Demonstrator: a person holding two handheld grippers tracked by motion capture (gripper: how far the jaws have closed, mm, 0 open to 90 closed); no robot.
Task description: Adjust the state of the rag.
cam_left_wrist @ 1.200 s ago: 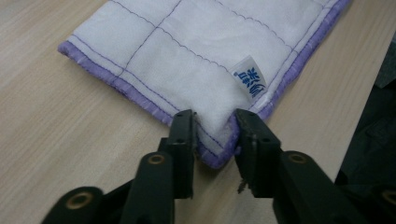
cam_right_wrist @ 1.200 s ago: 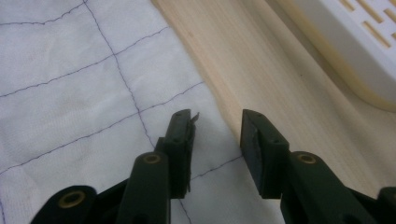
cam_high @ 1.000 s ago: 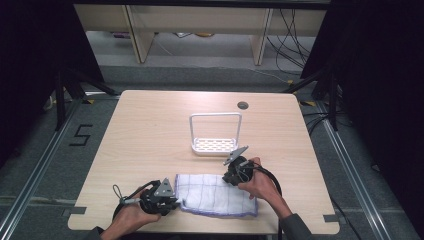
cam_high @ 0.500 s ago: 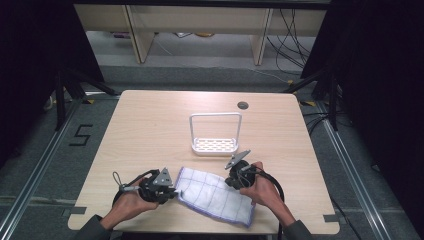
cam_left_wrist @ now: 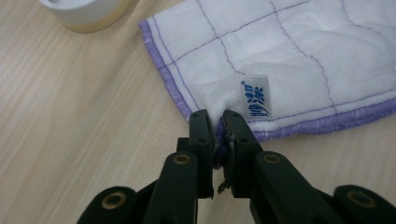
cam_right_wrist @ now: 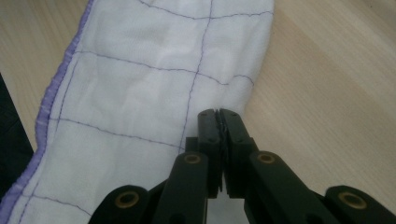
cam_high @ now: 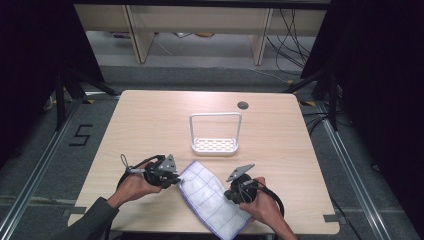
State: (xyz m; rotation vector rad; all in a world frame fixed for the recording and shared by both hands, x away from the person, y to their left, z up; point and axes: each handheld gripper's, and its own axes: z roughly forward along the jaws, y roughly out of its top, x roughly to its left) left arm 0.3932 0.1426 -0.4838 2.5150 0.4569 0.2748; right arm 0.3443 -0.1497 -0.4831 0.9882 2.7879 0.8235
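left gripper (cam_left_wrist: pixel 217 122) clamped on cloth (cam_high: pixel 212 197) hem | right gripper (cam_right_wrist: pixel 219 116) pinching its fold | risk — thin bites, uneven pull slips cloth out

A white cloth (cam_high: pixel 210 197) with thin purple grid lines and a purple hemmed border is spread flat and diagonally at the near edge of the table. One corner is seen to overhang that edge. A small white label (cam_left_wrist: pixel 254 95) with blue characters is stitched near its hem.
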